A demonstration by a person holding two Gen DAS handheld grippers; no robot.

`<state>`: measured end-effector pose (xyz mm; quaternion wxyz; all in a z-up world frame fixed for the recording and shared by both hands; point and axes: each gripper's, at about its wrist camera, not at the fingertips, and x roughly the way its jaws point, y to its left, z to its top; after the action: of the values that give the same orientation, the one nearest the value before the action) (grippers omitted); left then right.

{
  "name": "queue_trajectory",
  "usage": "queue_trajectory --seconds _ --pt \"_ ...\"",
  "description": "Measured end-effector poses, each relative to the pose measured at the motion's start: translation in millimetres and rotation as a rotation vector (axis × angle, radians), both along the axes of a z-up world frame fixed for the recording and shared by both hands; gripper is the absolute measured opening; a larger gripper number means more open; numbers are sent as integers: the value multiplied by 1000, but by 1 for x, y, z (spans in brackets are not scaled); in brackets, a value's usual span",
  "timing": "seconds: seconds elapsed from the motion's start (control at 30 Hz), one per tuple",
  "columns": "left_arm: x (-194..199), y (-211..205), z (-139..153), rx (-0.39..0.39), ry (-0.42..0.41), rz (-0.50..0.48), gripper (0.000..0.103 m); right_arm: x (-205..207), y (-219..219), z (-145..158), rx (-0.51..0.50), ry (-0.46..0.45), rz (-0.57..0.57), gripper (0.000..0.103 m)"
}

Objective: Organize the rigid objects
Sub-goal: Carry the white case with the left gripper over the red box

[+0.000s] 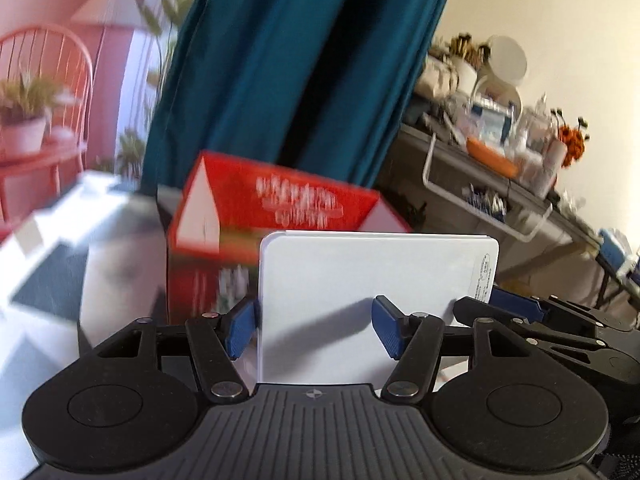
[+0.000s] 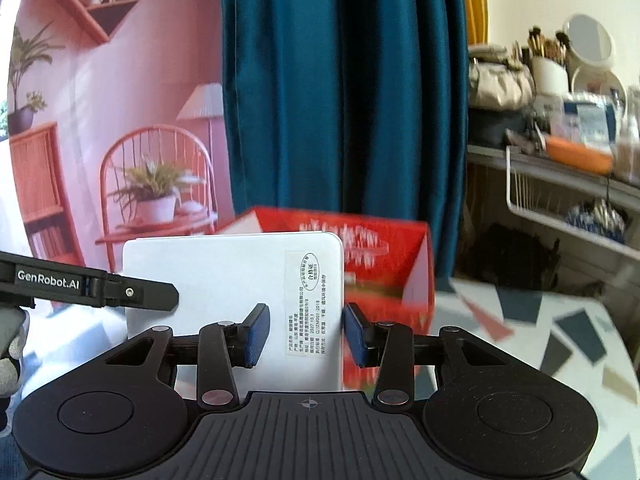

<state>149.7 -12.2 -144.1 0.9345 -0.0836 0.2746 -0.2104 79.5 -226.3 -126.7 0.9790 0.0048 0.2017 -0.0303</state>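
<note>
White flat box (image 1: 360, 292) upright, clamped by both grippers: left gripper (image 1: 314, 330) jaws on left edge, right gripper (image 2: 306, 334) jaws on labelled right edge; red carton (image 1: 280, 208) behind.

The left gripper (image 1: 314, 330) points forward and a little downward, its blue pads (image 1: 242, 330) set about half apart with a flat white pack (image 1: 360, 280) standing upright between them; the left pad touches the pack's edge, the right pad lies across its face. The right gripper (image 2: 306, 334) is set narrower, closed on the same pack's right-hand edge. Each gripper's black finger reaches into the other's view, just beside it.
</note>
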Motion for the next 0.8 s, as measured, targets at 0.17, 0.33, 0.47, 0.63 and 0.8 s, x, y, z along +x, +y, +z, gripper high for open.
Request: queue_trajectory --seconds 0.17,0.33,0.47,0.63,0.8 --pt "36 0 32 -29 -64 26 65 41 -7 35 -19 -57 9 38" --pt "75 -7 47 -35 -76 38 65 85 -19 47 -65 -82 19 38" --pt "106 -15 41 -26 -47 29 65 118 -36 36 -25 -47 -4 38" --pt "137 -23 13 11 27 9 65 150 -54 10 39 39 -47 38" --pt "162 -28 -13 56 116 -13 65 172 -70 -22 125 145 -97 37"
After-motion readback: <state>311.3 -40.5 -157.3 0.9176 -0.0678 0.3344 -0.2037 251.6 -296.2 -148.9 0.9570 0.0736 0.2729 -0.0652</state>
